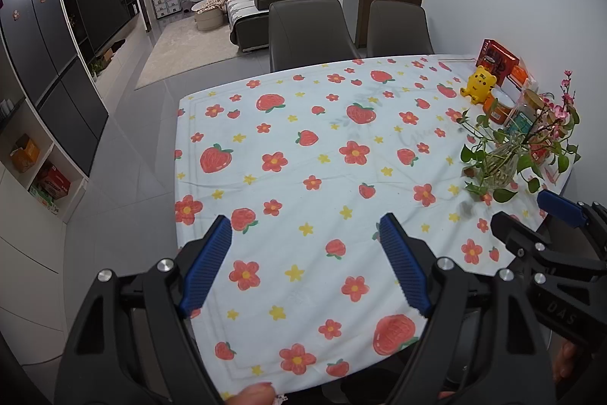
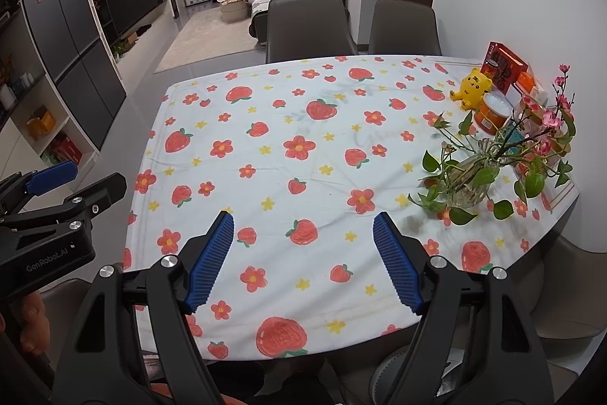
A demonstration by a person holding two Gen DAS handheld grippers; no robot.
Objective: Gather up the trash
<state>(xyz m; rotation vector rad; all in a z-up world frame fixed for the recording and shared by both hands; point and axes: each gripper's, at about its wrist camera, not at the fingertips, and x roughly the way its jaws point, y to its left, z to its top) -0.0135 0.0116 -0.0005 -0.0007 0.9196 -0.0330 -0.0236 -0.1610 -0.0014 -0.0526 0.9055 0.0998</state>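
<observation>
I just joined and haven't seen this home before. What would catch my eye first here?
The strawberry-and-flower tablecloth covers the whole table. At its far right edge stand a glass vase of green vines and pink blossoms and a yellow tiger toy. Both the left gripper and right gripper hover open over the near edge.

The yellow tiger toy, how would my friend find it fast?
Look at the table with the strawberry-print cloth, along its right edge by the wall. In front of the red box sits the small yellow plastic tiger toy, the only animal-shaped thing there.
</observation>
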